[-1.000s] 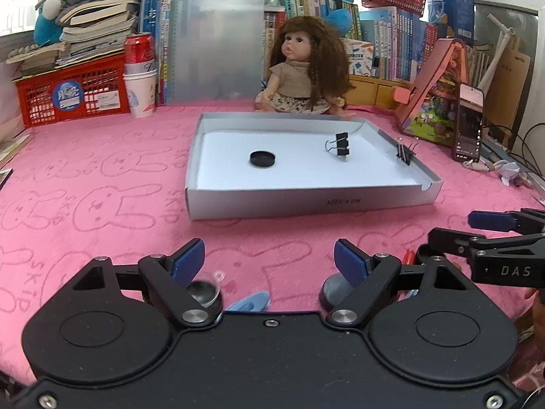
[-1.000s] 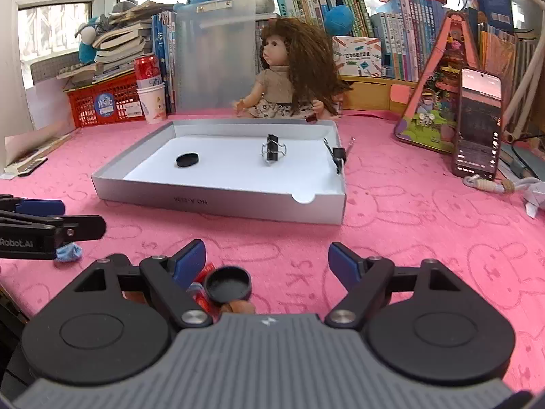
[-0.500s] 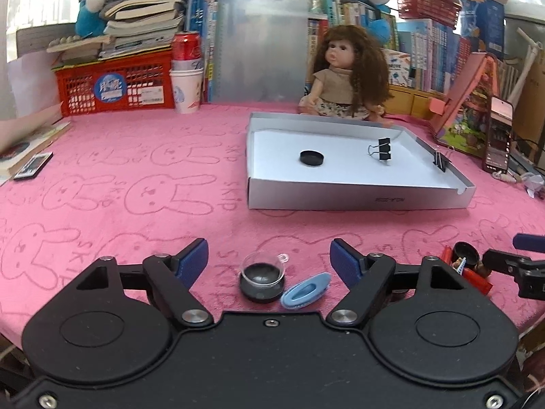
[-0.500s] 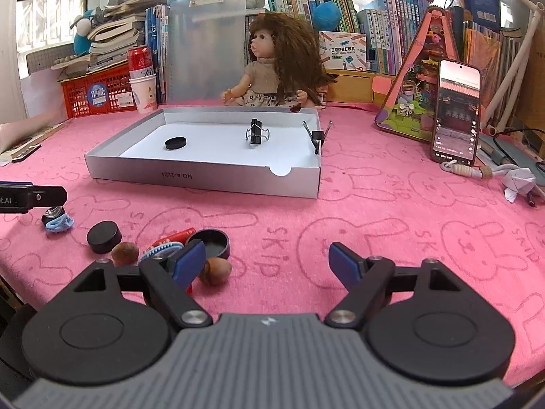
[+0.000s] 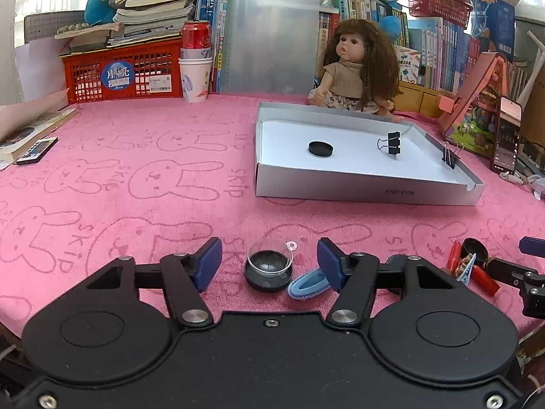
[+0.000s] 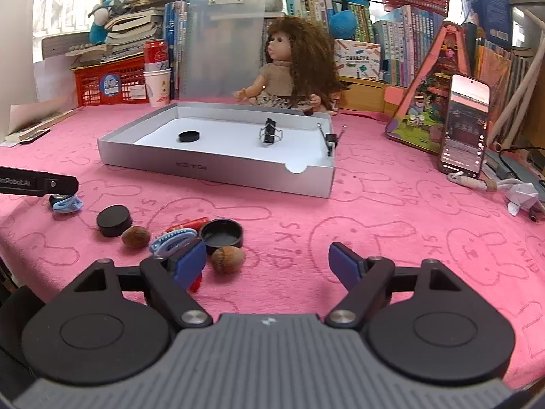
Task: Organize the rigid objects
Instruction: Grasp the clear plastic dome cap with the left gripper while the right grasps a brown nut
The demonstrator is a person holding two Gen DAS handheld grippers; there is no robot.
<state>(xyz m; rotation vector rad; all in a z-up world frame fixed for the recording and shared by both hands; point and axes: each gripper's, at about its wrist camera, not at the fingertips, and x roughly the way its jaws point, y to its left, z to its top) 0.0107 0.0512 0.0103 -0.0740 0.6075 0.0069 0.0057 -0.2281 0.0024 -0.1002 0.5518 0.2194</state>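
Your left gripper (image 5: 269, 266) has just been closing, yet its blue pads still stand apart from the clear-domed black cap (image 5: 269, 269) that sits between them on the pink cloth; nothing is pinched. A light blue hair clip (image 5: 308, 284) lies just at four o'clock of that cap, touching or nearly touching the right-hand pad (image 5: 328, 264). Your right gripper (image 6: 269, 262) is wide open and empty, its left-hand pad (image 6: 189, 264) beside a small heap: an open black lid (image 6: 221, 233), two nuts (image 6: 227, 259), a second blue clip (image 6: 172, 242) and a red piece (image 6: 187, 224). A black puck (image 6: 114, 220) lies at nine o'clock of that heap.

You are, by my reading, at the grasp step for the domed cap, with most of the loose things not yet sorted. The grey tray (image 5: 368, 191) sits at one o'clock from your left hand and already holds a black disc (image 5: 320, 148) and a binder clip (image 5: 391, 143), with another clip (image 5: 449, 156) pinched on its right wall.

Next you need to finish closing squarely on the cap's black base. The dome looks slick, so grip low, and keep the hair clip from being caught in with it. Then lift and carry towards one o'clock, clearing the tray's near wall before you let go.
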